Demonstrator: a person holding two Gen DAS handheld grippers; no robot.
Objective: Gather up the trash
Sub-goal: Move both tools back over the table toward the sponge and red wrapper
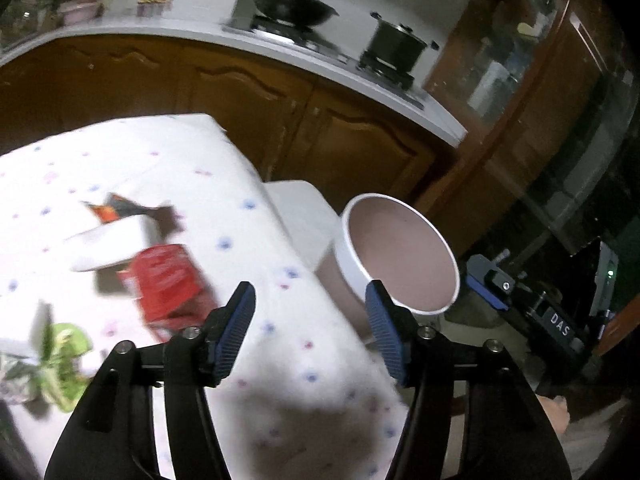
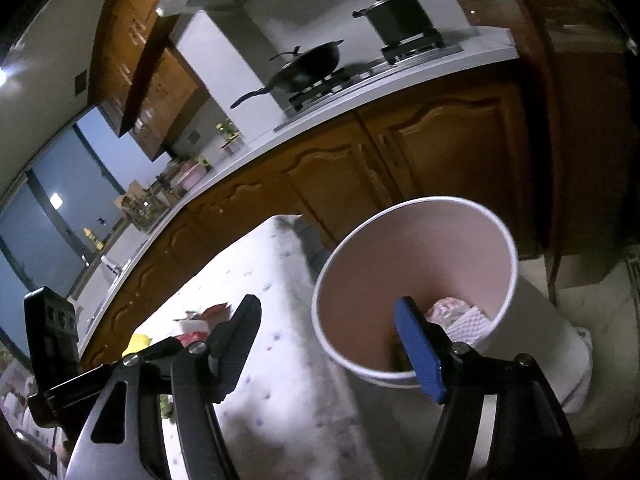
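A white round trash bin (image 1: 400, 256) stands beside the table's right edge; it also shows in the right wrist view (image 2: 416, 280), with crumpled white and pink trash (image 2: 460, 316) at its bottom. On the dotted tablecloth (image 1: 260, 320) lie a red packet (image 1: 168, 280), a white bowl-like container (image 1: 108, 248), a dark wrapper (image 1: 132, 212) and green leafy scraps (image 1: 64, 356). My left gripper (image 1: 310, 320) is open and empty above the table's edge near the bin. My right gripper (image 2: 332, 336) is open and empty, its right finger over the bin's rim.
Wooden kitchen cabinets (image 1: 280, 108) run behind under a white counter (image 1: 320, 72) with a black wok (image 1: 296, 8) and a pot (image 1: 396, 40) on the stove. The other gripper (image 1: 532, 304) shows at the right of the bin.
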